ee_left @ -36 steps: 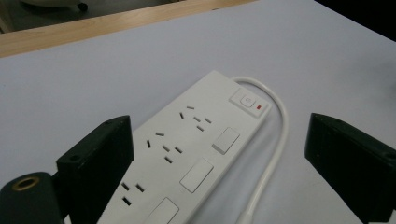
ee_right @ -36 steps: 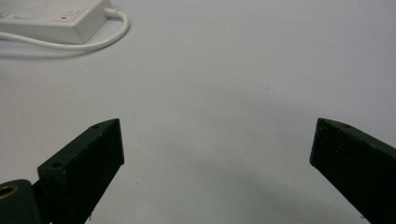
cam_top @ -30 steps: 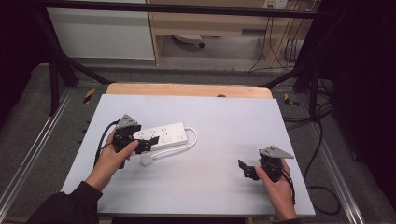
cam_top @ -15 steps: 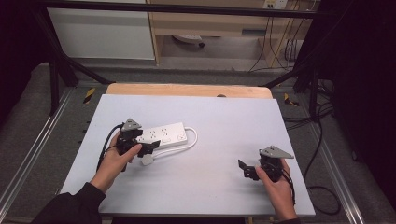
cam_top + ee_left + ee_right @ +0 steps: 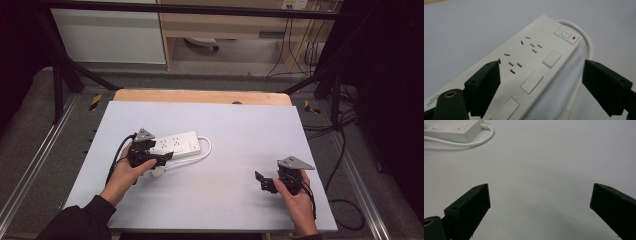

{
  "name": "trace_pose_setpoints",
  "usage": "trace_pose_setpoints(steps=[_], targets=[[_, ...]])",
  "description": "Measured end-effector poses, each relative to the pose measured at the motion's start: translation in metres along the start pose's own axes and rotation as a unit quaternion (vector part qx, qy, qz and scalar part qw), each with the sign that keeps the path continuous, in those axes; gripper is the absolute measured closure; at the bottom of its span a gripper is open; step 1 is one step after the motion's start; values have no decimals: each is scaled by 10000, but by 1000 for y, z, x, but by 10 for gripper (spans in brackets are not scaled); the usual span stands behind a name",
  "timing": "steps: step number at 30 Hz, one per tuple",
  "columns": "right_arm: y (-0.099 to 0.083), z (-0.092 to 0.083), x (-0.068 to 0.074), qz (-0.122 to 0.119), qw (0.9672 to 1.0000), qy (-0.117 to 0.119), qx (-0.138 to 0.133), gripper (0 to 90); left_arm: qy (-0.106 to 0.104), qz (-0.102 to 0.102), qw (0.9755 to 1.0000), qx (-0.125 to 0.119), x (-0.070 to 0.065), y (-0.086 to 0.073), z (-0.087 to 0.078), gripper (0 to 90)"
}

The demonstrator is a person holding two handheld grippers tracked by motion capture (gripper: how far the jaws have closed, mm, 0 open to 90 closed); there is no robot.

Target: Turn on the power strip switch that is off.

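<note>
left tool (image 5: 159,159): jaws wide, just been closing, astride white plastic power strip (image 5: 176,143), not squeezing | strip runs away from it | right tool (image 5: 264,182): open, far off

Table top (image 5: 235,130): pale grey board, bare across the middle and right.
Wooden edge (image 5: 200,96): light strip along the board's far side.
Cabinet (image 5: 107,37): white, on the floor beyond the table, at left.
Shelf unit (image 5: 225,25): wood, right of the cabinet.
Floor cables (image 5: 300,50): dark, hanging beside the shelf unit.
Frame rails (image 5: 37,165): metal, along both sides.
</note>
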State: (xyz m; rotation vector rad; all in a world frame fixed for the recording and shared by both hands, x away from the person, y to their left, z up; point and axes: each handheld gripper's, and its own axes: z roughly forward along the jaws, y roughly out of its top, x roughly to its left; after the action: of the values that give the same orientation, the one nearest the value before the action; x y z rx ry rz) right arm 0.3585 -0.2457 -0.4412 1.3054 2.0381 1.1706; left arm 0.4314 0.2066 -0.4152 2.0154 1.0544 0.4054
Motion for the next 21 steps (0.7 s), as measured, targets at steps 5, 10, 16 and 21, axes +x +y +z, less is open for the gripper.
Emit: trace_pose_setpoints(steps=[5,10,16,21], targets=[[0,0,0,10,10000,8,26,33,38,44,10000,33,2,-1,4,259],[0,0,0,-4,10000,11,26,33,34,59,10000,51,5,-2,8,364],[0,0,0,-8,10000,9,25,33,22,110,9999,94,5,-2,11,482],[0,0,0,-15,10000,9,19,33,19,145,9998,101,6,-2,13,557]])
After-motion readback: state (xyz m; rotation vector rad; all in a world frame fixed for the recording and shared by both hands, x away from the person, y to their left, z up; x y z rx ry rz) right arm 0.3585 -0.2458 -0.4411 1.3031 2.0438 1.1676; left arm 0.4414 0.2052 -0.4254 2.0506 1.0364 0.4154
